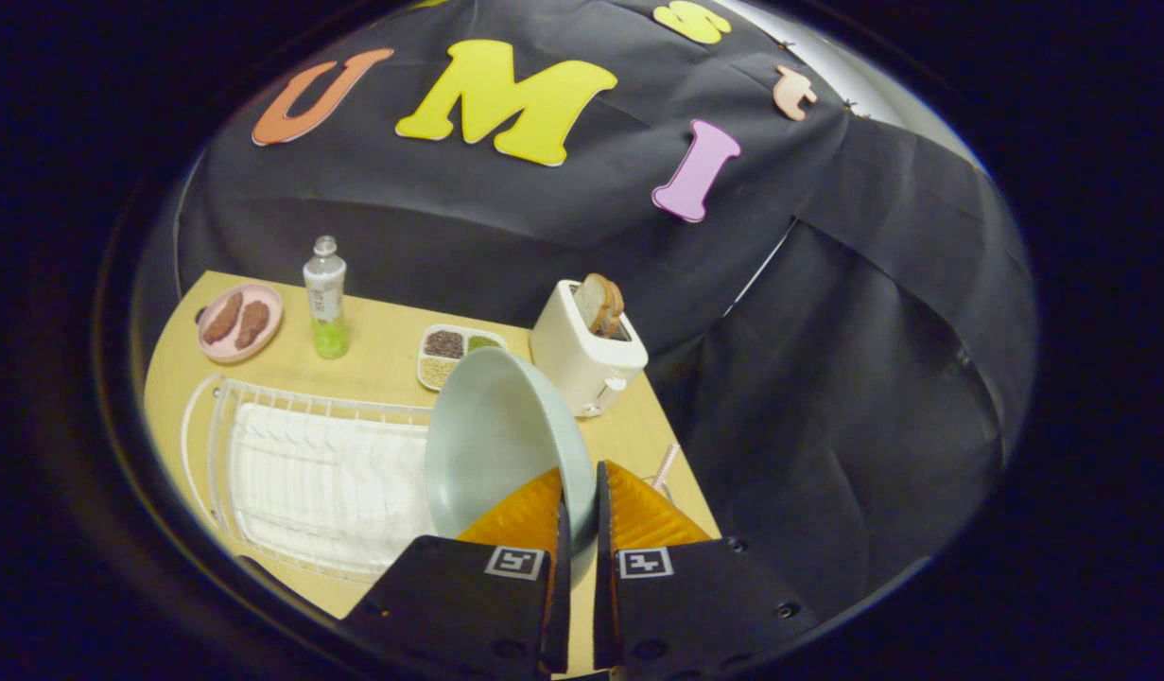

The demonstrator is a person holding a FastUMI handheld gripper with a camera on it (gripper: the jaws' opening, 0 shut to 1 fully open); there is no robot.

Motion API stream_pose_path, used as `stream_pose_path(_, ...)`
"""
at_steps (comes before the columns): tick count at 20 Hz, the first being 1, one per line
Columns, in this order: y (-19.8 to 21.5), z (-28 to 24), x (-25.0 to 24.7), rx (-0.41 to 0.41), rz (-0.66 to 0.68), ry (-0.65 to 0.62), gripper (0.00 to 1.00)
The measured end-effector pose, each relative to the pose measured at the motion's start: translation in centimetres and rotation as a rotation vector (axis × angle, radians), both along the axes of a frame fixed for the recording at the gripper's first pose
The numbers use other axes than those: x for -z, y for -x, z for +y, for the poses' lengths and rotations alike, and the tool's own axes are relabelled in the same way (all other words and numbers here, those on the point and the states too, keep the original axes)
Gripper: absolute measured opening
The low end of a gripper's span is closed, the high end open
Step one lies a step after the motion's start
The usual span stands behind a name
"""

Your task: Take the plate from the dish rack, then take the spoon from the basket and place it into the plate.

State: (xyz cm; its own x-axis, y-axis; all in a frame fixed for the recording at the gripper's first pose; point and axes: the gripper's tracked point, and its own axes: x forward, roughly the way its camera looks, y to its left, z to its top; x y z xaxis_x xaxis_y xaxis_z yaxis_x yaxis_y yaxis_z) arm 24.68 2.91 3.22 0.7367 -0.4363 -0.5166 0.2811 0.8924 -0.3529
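Note:
A pale green plate [492, 445] hangs tilted on edge above the table, its rim pinched between my two orange fingers. My gripper [582, 492] is shut on that rim, and the plate rises ahead and left of the fingers. The white wire dish rack [298, 473] lies below and left of the plate. Just right of the fingers, a pink striped handle [665, 465] sticks up at the table's edge; what it stands in is hidden behind my right finger.
A white toaster [586, 355] with bread slices stands beyond the plate. A divided tray of grains [449, 352], a bottle with green liquid [326, 298] and a pink plate with brown food [239, 322] line the far side of the wooden table [383, 322].

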Motion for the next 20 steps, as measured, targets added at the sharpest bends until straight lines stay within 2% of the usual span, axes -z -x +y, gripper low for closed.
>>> stream_pose_path(3, 3.4, 1.1, 1.8, -0.086, -0.015, -0.16, 0.15)
stream_pose_path(6, 7.4, 3.3, 4.7, -0.209, 0.011, -0.324, 0.15)
stream_pose_path(11, 13.7, 4.9, 11.5, -0.367, 0.068, -0.528, 0.15)
stream_pose_path(14, 15.7, 4.2, 16.8, -0.382, 0.078, -0.608, 0.15)
stream_pose_path(18, 15.7, -0.2, 21.9, -0.293, 0.056, -0.578, 0.15)
stream_pose_path(20, 15.3, -1.1, 23.5, -0.267, 0.057, -0.61, 0.15)
